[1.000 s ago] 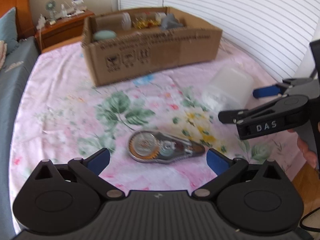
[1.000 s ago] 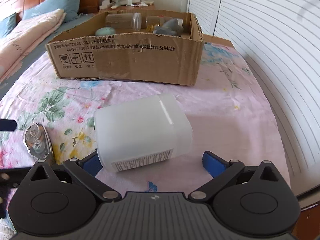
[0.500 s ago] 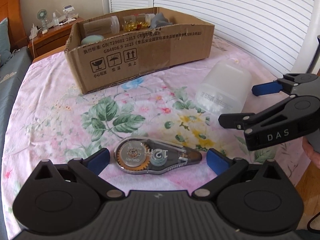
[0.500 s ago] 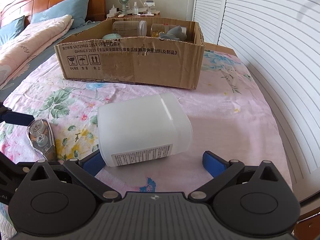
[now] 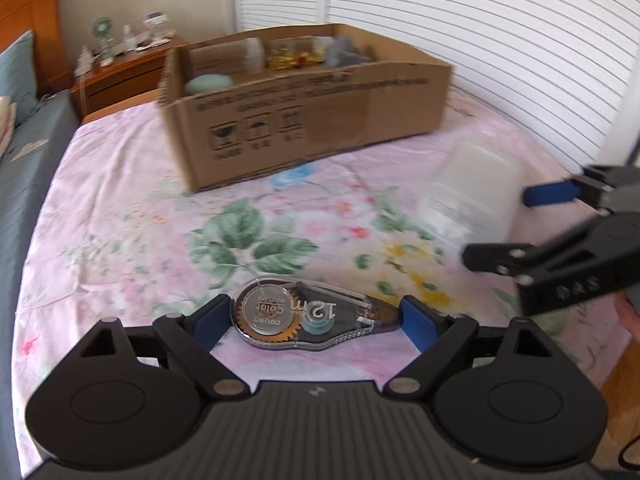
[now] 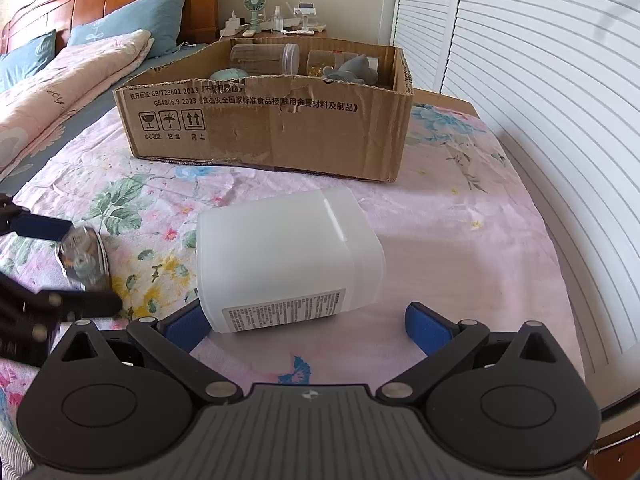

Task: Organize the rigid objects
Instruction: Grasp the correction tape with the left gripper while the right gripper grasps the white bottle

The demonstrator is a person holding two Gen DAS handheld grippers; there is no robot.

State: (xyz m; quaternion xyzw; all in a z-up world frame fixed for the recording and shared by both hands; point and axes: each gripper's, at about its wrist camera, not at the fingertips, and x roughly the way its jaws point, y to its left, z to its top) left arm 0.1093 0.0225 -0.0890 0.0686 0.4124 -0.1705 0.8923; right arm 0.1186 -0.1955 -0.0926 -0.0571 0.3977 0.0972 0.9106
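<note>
- Pink floral bedsheet (image 6: 460, 240) covers the bed where everything lies, with white louvred doors (image 6: 540, 80) along the far side and a wooden nightstand (image 5: 124, 76) in the corner.
- Open brown cardboard box (image 6: 280, 136) sits on the sheet, holding a clear plastic jar (image 6: 264, 58), a pale green oval object (image 6: 228, 76) and a grey soft item (image 6: 352, 70).
- Clear teardrop-shaped correction tape dispenser (image 5: 312, 316) lies flat on the sheet, well short of the box.
- Left gripper (image 5: 314, 322) straddles the dispenser; its jaws are closing, the blue pads just beside each end, and whether they touch yet I cannot tell.
- Translucent white square plastic container (image 6: 284, 264) lies on its side nearer the doors.
- Right gripper (image 6: 308, 324) stands wide around the container's labelled end, the right-hand pad clearly apart from it.
</note>
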